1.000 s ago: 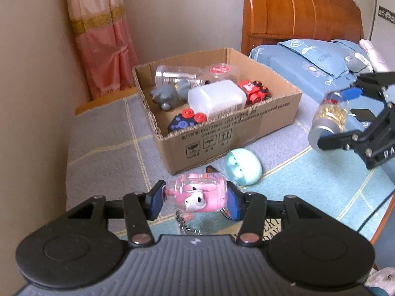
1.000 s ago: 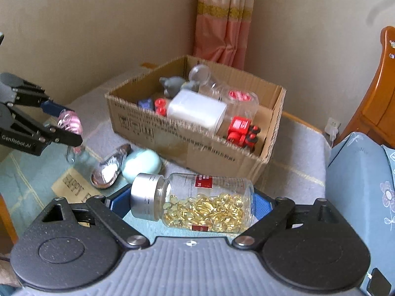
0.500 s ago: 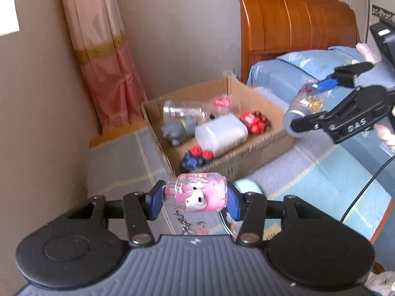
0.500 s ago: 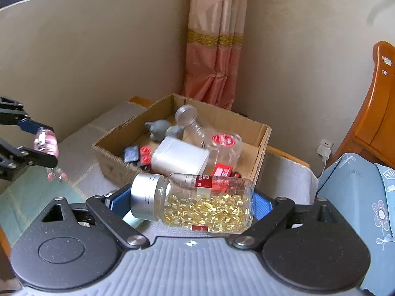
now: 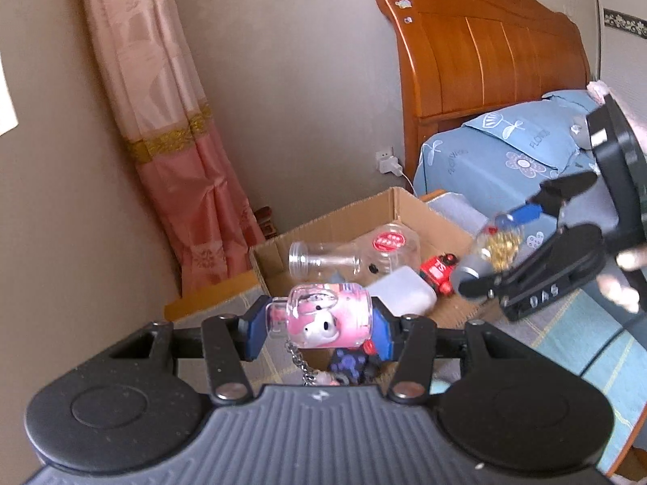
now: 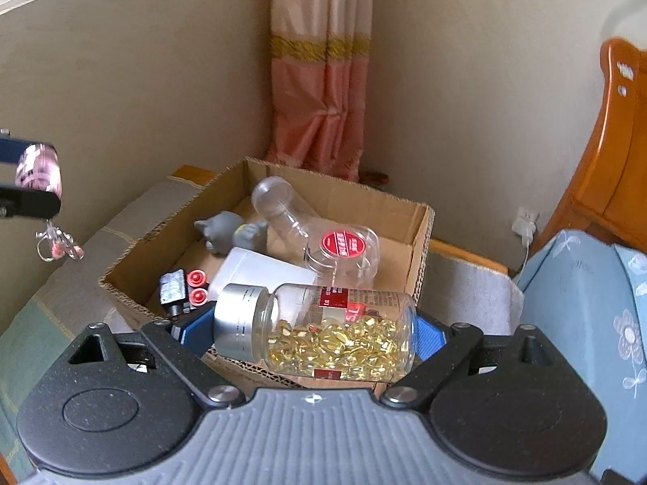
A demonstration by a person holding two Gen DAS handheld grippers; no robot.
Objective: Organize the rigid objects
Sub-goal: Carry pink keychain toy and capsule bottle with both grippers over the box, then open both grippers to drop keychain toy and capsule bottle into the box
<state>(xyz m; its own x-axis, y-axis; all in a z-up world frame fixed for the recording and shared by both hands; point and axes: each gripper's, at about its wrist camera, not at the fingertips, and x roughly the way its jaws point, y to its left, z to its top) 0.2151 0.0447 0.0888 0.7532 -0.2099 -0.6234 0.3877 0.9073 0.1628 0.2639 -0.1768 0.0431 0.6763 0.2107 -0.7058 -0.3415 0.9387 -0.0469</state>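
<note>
Left claw (image 5: pixel 319 323) clamped on pink jar (image 5: pixel 329 321); right claw (image 6: pixel 313 333) grips capsule bottle (image 6: pixel 323 329).

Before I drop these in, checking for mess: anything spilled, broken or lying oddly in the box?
Nothing spilled or visibly broken. In the cardboard box, the clear jar and the clear bottle lie on their sides, loosely piled against the white container.
</note>
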